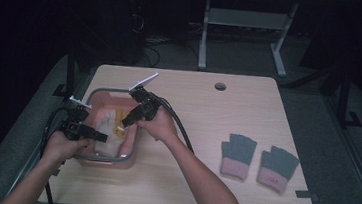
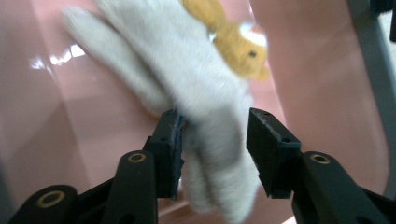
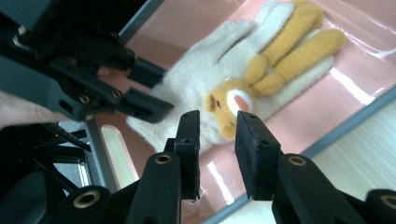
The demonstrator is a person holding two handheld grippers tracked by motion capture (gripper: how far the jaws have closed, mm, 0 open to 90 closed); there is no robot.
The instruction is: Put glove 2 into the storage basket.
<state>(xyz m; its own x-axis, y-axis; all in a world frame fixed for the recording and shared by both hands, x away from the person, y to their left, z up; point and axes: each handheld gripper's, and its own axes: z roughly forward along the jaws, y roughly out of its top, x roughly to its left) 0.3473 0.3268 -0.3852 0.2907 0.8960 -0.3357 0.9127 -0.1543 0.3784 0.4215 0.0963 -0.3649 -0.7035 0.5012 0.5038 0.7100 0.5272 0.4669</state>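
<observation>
At the left of the table (image 1: 240, 198), the person's left gripper (image 1: 96, 135) is reaching into the pink bin (image 1: 105, 160). In the left gripper view its jaws are standing apart on either side of the cuff end of a cream glove (image 2: 187, 88); one pad appears to be brushing the knit, but no clamp is being made. The glove, which carries an orange animal motif, is lying on the bin floor.

Just to the right, the right gripper (image 1: 126, 122) is pointing down into the same bin. In its own view the jaws are parted with a narrow gap, hovering over the glove (image 3: 196, 88) near the motif, and holding nothing.

Further right, two grey gloves with pink cuffs (image 1: 258, 159) are resting flat on the table, side by side, well apart from the bin.

Judgement on progress: the grey pair looks already set out, while the cream glove is awaiting removal; the grasp itself is not yet made.

Limits of inspection: the left gripper view is blurred. Whether one cream glove or two overlapping ones are lying in the bin cannot be determined. The bin's near wall is hiding part of its floor in the high view.
</observation>
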